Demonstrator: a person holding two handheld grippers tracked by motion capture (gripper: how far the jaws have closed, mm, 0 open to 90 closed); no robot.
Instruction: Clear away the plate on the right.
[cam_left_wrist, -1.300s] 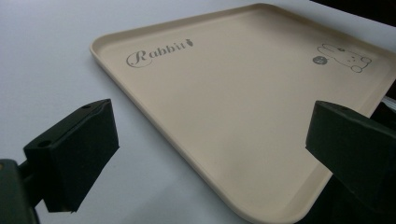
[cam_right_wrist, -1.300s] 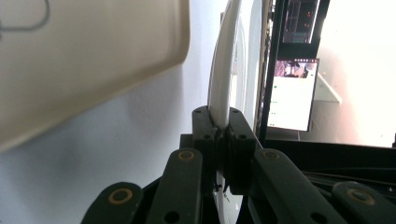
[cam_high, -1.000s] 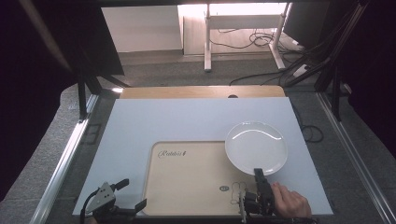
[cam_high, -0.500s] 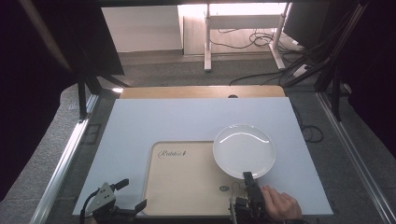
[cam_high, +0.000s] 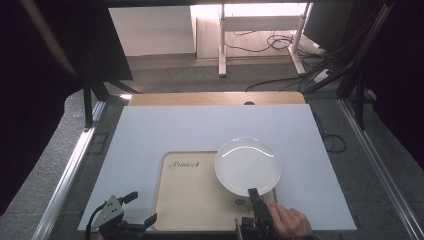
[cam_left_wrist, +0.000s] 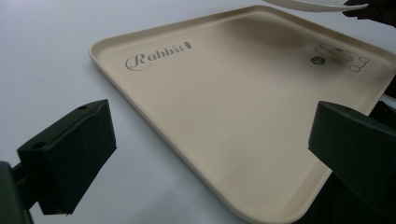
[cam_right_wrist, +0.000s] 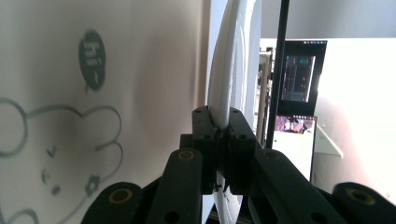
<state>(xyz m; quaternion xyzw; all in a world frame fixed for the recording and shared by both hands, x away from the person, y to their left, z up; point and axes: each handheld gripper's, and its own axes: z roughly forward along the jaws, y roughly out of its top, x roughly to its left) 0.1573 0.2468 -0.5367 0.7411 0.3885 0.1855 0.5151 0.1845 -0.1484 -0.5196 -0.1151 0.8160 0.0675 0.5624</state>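
Right gripper (cam_high: 254, 194): sat at the near edge of the desk, a hand (cam_high: 289, 222) wrapped round its body; its jaws were clamped on the near rim of the white plate (cam_high: 248, 165).
Grip seen up close: in the right gripper view the two black pads were pressed together with the thin edge of the white plate (cam_right_wrist: 227, 79) pinched between them, the plate standing edge-on up the middle of that view.
Plate position: in the high view it lay over the far right corner of the beige tray (cam_high: 195, 200), part of it reaching past the tray's right edge above the white mat (cam_high: 165, 130); in the left gripper view a sliver of the white plate (cam_left_wrist: 303, 4) showed above the tray's far corner, with a soft shadow on the tray beneath it, so it seemed lifted rather than resting, though I could not tell for sure.
Left gripper (cam_high: 140, 212): low at the near left of the desk, just beside the tray's near left corner; its jaws stood wide apart with nothing between them.
Left gripper's own view: the left gripper (cam_left_wrist: 210, 158) had its two pads spread to either side, pointing across the beige tray (cam_left_wrist: 243, 126).
Tray: flat on the white mat, bearing the word "Rabbit" in script near its far left corner and a small line drawing with a round dark mark near its right side.
Desk (cam_high: 215, 98): a wooden strip showed beyond the mat's far edge.
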